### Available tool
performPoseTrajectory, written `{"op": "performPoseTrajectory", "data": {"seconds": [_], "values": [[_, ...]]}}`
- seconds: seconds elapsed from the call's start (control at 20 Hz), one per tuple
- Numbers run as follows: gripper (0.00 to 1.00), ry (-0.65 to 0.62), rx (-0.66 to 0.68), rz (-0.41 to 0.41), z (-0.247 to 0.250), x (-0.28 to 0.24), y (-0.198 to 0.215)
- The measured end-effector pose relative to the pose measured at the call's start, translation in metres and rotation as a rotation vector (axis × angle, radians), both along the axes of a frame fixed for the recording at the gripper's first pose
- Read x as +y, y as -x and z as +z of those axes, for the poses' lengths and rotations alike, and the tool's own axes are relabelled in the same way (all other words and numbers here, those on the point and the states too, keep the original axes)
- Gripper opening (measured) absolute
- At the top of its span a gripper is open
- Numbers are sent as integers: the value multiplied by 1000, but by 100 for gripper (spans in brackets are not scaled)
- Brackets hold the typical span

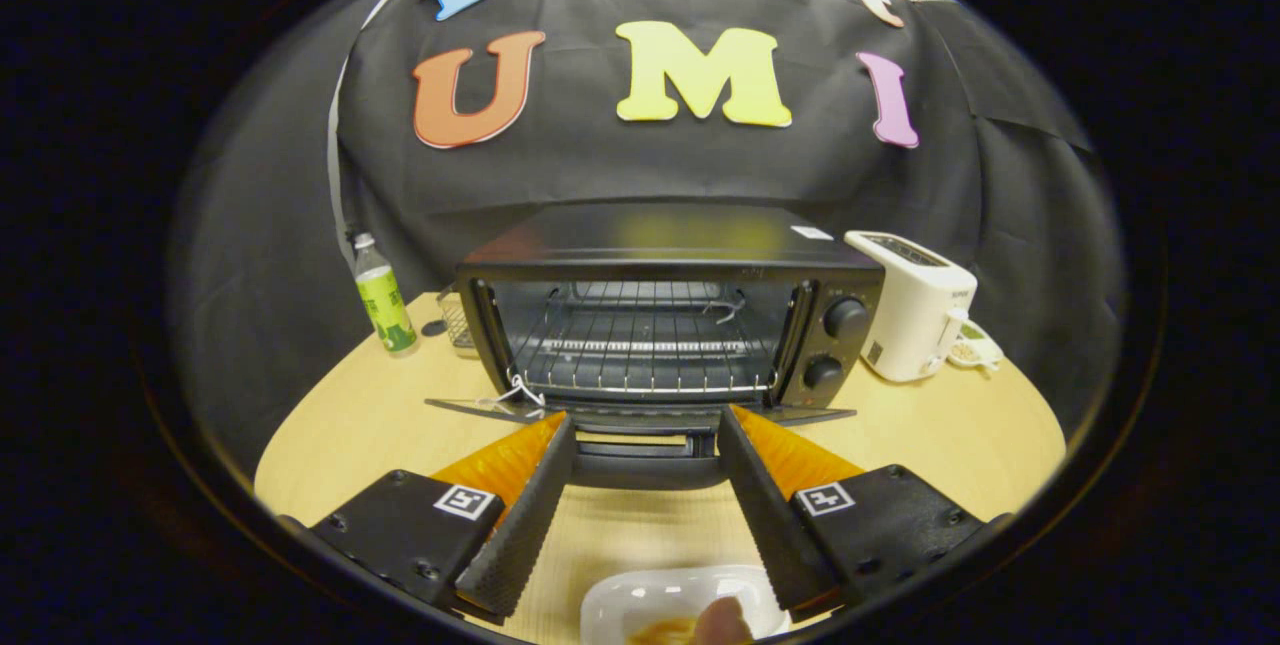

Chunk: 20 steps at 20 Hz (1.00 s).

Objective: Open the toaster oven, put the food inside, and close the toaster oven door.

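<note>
Your booth evenly lit from overhead. Soft yellowish glare on toaster oven top. Surface bright, shadows faint. Fisheye bends surface rim, edges dim. Near dish between parted fingers blurred; oven rack sharp.

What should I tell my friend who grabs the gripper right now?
Gripper: fingers open, holding nothing, tips just above the lowered door's handle.
Toaster oven: on the wooden table, door folded fully down, wire rack bare.
Food: in a white dish on the table, close under the fingers, near side. It looks brownish; what it is cannot be told.
Nearby: green bottle off to one side of the oven, white toaster on the other.
Done: oven opened.
Left: pick up the food, set it on the rack, lift the door shut.
</note>
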<state>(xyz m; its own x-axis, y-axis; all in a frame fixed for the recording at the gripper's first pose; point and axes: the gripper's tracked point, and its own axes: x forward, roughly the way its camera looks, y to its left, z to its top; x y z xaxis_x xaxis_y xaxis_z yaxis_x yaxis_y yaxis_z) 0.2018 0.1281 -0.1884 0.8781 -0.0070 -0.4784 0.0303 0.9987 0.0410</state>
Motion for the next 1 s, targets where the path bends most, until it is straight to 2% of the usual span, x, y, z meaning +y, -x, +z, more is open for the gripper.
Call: {"op": "performPoseTrajectory", "data": {"seconds": [0.15,0.4,1.0], "values": [[94,-42,94,23,-13,0,11],[92,-178,374,32,-65,0,29],[91,-158,346,46,-61,-7,18]]}}
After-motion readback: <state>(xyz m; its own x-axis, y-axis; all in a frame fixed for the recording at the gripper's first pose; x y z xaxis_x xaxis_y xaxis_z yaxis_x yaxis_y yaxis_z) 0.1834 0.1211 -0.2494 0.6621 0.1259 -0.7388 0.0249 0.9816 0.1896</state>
